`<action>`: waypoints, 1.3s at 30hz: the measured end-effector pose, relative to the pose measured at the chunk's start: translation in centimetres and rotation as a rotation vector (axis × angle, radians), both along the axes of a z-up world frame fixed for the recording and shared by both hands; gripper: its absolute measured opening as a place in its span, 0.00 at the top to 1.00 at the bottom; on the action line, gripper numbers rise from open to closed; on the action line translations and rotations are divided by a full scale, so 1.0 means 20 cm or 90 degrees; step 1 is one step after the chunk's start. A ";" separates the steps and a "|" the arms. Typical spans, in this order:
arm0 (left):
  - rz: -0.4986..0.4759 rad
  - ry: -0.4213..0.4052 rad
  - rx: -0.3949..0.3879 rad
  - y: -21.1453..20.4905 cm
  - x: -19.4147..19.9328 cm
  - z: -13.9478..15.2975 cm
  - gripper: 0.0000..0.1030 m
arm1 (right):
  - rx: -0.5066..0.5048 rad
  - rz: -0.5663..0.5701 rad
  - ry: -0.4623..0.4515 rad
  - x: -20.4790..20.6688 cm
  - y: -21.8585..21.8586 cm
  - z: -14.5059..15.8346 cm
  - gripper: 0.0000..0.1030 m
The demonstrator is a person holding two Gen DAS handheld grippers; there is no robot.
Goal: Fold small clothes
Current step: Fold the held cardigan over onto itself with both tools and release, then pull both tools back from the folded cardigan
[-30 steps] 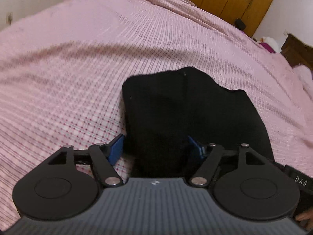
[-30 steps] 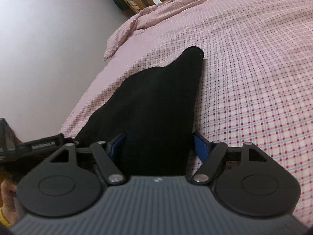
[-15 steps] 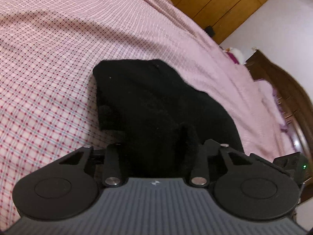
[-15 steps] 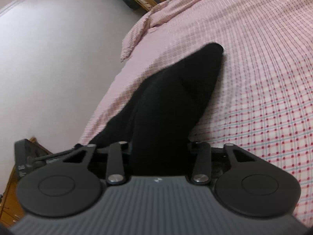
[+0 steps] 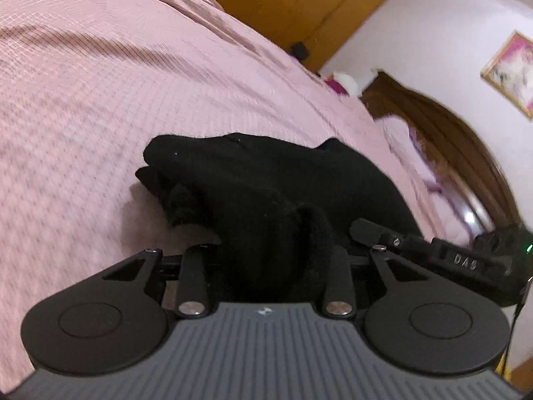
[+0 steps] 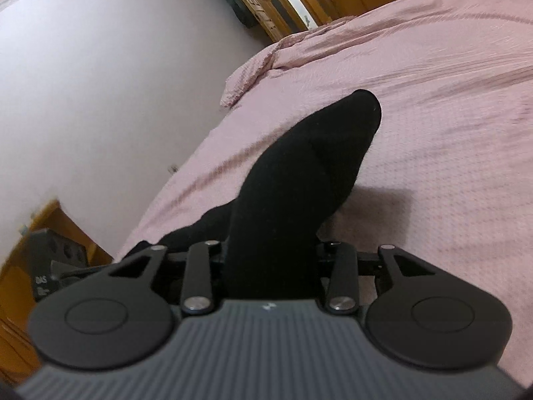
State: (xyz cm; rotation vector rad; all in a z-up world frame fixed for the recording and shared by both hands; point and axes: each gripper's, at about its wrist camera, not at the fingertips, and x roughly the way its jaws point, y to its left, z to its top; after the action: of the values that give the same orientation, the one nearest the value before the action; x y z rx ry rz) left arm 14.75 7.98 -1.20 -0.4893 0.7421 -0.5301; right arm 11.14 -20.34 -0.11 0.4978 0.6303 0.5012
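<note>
A small black garment (image 5: 266, 193) lies partly on the pink checked bed. My left gripper (image 5: 266, 266) is shut on its near edge and holds that edge lifted off the bed; the cloth hides the fingertips. My right gripper (image 6: 269, 260) is shut on another part of the same garment (image 6: 299, 173), which rises from the jaws and droops to the bed at its far rounded end. The right gripper's body (image 5: 466, 260) shows at the right of the left wrist view, close beside the left one.
The pink bedspread (image 5: 133, 66) stretches far and left. A wooden wardrobe (image 5: 299, 6) stands behind the bed and a dark wooden headboard (image 5: 466, 140) is at the right. In the right wrist view a white wall (image 6: 100, 83) and the bed's edge (image 6: 186, 173) are at the left.
Both grippers closed on the garment's near edge, then lifted it and tilted upward. The cloth has bunched and risen off the bed, with a shadow under it.
</note>
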 end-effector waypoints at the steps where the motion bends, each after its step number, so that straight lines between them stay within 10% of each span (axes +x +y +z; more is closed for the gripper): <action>1: -0.006 0.005 0.014 -0.04 -0.04 -0.02 0.63 | -0.013 -0.005 0.004 -0.05 -0.02 -0.02 0.61; 9: 0.031 0.020 0.167 -0.19 -0.22 -0.11 0.47 | -0.077 -0.069 0.051 -0.18 -0.05 -0.37 0.45; 20: 0.109 -0.036 0.281 -0.12 -0.38 -0.02 0.46 | -0.153 -0.137 -0.053 -0.46 -0.06 -0.21 0.44; 25: 0.131 -0.017 0.337 -0.13 -0.37 -0.11 0.36 | -0.152 -0.151 -0.010 -0.44 -0.04 -0.31 0.45; 39: 0.144 0.007 0.337 -0.17 -0.55 0.00 0.31 | -0.166 -0.157 -0.009 -0.62 0.01 -0.19 0.36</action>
State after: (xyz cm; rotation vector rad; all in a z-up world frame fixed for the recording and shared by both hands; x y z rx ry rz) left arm 3.65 4.54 -1.17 -0.0786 0.7910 -0.1078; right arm -1.17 -20.23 -3.95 0.3183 0.6011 0.1856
